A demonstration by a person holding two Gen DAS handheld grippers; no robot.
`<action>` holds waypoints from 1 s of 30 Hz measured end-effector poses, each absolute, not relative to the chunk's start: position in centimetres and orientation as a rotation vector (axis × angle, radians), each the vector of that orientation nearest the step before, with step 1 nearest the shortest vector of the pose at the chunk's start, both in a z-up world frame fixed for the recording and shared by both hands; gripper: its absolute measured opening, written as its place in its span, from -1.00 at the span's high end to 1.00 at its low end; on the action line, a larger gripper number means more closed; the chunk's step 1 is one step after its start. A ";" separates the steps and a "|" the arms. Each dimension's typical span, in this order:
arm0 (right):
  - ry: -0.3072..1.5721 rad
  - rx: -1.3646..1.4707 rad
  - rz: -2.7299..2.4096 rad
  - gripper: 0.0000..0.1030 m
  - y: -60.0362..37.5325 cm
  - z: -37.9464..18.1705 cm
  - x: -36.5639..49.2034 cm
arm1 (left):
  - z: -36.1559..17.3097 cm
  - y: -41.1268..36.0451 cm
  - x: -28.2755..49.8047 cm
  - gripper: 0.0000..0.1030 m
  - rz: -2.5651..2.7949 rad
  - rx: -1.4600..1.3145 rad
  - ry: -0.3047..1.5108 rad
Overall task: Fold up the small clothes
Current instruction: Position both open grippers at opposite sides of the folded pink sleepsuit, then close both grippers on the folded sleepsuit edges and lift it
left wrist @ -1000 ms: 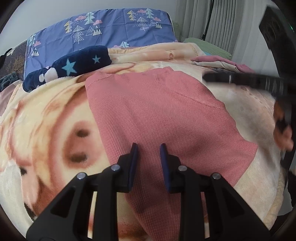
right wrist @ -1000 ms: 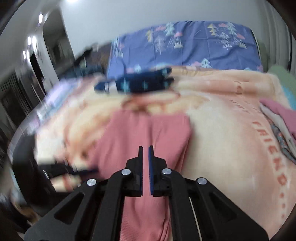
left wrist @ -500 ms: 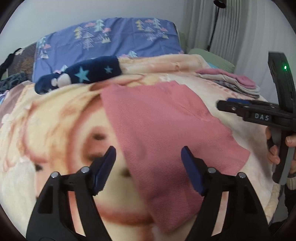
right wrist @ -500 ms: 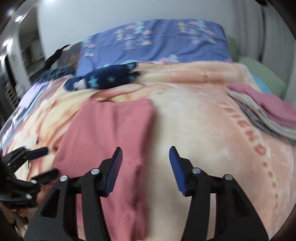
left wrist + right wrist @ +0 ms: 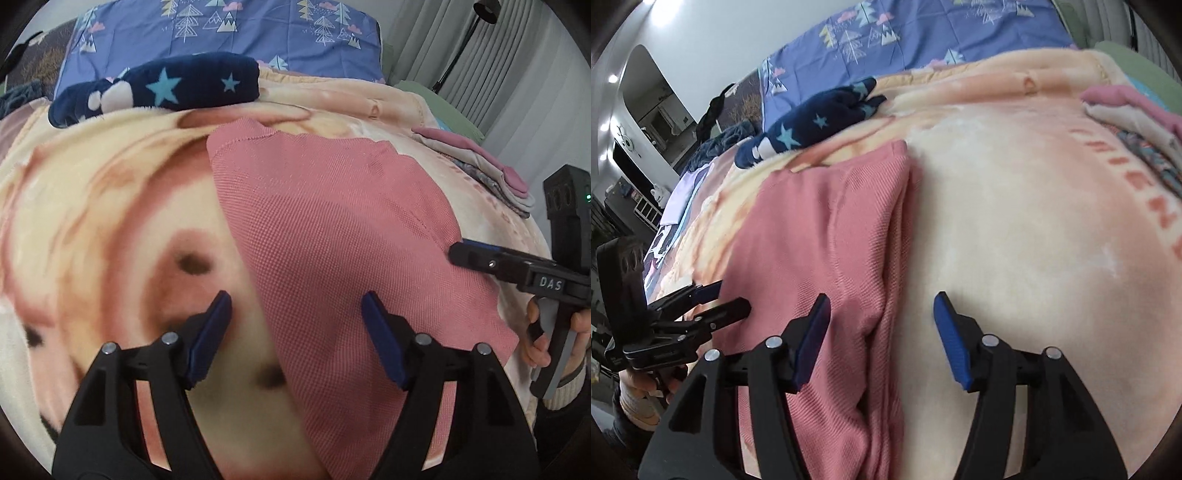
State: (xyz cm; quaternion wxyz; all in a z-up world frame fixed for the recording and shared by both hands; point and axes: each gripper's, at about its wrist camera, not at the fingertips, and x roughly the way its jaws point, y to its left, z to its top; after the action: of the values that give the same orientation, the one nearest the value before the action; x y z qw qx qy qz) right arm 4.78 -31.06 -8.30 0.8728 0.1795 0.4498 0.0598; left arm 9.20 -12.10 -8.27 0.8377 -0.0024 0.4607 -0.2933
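Note:
A pink knit garment lies folded flat on a cream blanket printed with a cartoon face. It also shows in the right wrist view. My left gripper is open and empty, straddling the garment's left edge near its front. My right gripper is open and empty over the garment's right edge. The right gripper shows in the left wrist view at the garment's right side. The left gripper shows in the right wrist view at its left side.
A navy star-patterned fleece item lies behind the garment. A stack of folded clothes sits at the right, also in the right wrist view. A blue tree-print pillow is at the head of the bed.
Both grippers opened from nearly shut and let go of the pink garment, which now lies flat. Both then moved lower and closer to the garment's side edges.

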 end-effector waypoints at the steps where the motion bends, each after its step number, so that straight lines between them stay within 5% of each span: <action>1: 0.947 0.395 0.137 -0.14 -31.2 -8.6 5.1 | -8.4 -12.1 9.4 -0.46 -0.624 -0.013 0.980; 12: 0.914 0.444 0.176 -0.14 -31.2 -9.4 6.8 | -9.1 -13.0 11.4 -0.50 -0.663 -0.046 0.999; 23: 0.914 0.403 0.227 -0.07 -31.1 -9.2 7.1 | -8.3 -13.2 10.6 -0.14 -0.675 -0.001 0.969; 30: 0.934 0.418 0.273 -0.02 -31.7 -9.4 7.5 | -8.6 -13.0 10.7 -0.14 -0.688 -0.010 0.976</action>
State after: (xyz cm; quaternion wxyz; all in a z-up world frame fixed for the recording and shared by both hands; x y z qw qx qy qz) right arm 7.48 -31.73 -9.39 0.8631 0.1994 0.4454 0.1302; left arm 10.67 -13.01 -8.61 0.8271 -0.0049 0.4594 -0.3238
